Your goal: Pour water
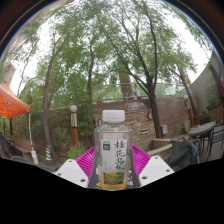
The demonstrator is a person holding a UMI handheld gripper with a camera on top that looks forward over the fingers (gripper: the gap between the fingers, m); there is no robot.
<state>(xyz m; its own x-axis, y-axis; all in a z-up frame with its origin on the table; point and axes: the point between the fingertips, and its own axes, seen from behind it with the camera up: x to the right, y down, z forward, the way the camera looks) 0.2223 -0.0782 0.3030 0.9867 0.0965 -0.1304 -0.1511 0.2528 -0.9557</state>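
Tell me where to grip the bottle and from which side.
Grip the labelled body of the plastic bottle, below the white cap, coming straight on with a finger at each side. It stands upright with a round, straight-walled middle, and already sits between the gripper's pink pads; whether both press on it is unclear.

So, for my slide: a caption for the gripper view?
Outdoors under trees, a capped bottle stands between the gripper fingers.

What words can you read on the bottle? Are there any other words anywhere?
The bottle, held between the pink pads of the jaws, has a label with large dark characters in a column, too blurred to read for certain.
The small print under them is too small to read.
No other words or signs show in the trees or yard.
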